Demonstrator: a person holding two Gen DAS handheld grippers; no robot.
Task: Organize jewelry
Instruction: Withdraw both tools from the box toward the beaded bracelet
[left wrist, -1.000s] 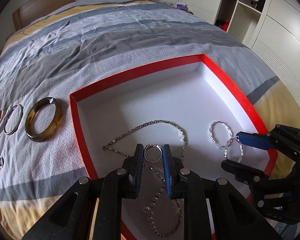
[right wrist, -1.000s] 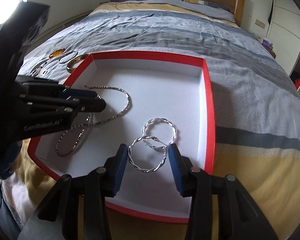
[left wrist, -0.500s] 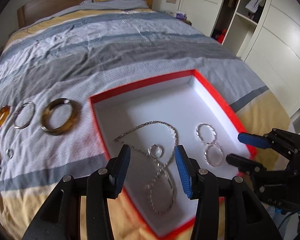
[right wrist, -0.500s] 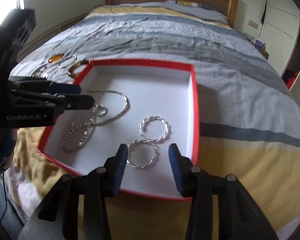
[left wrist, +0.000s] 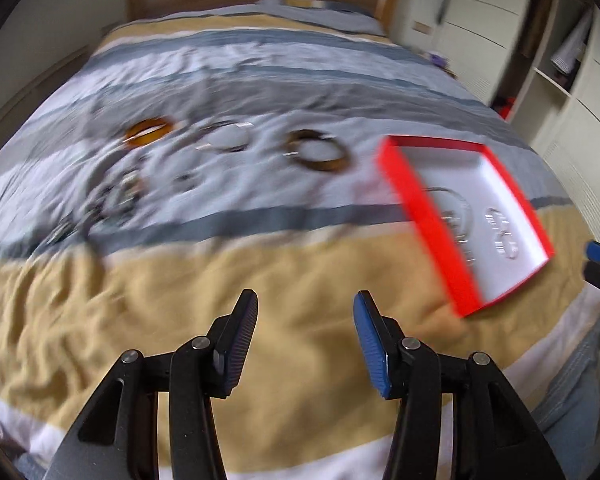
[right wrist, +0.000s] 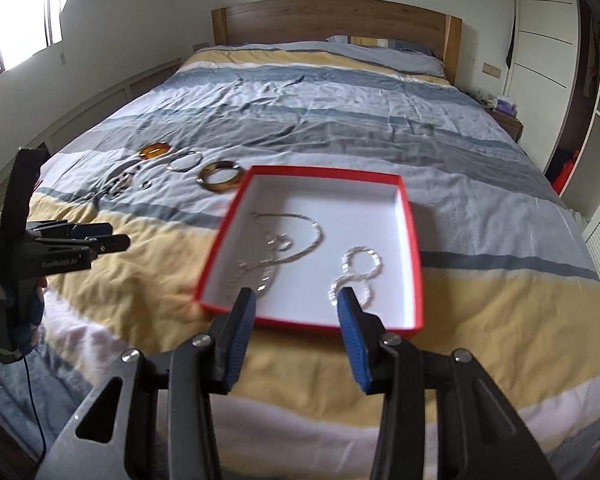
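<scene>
Your red box on the bed holds a chain, ring and two twisted bangles; left gripper just opened, empty, over the quilt, right gripper parted, empty, above the box edge

In the right wrist view the box sits on the bed at the middle of the frame. Inside it, a chain necklace with a ring lies in the left half, and two twisted bangles, touching, lie in the right half. Left of the box and behind it, on the bed cover, three bangles lie in a row running toward the upper left, with smaller pieces before them.
</scene>
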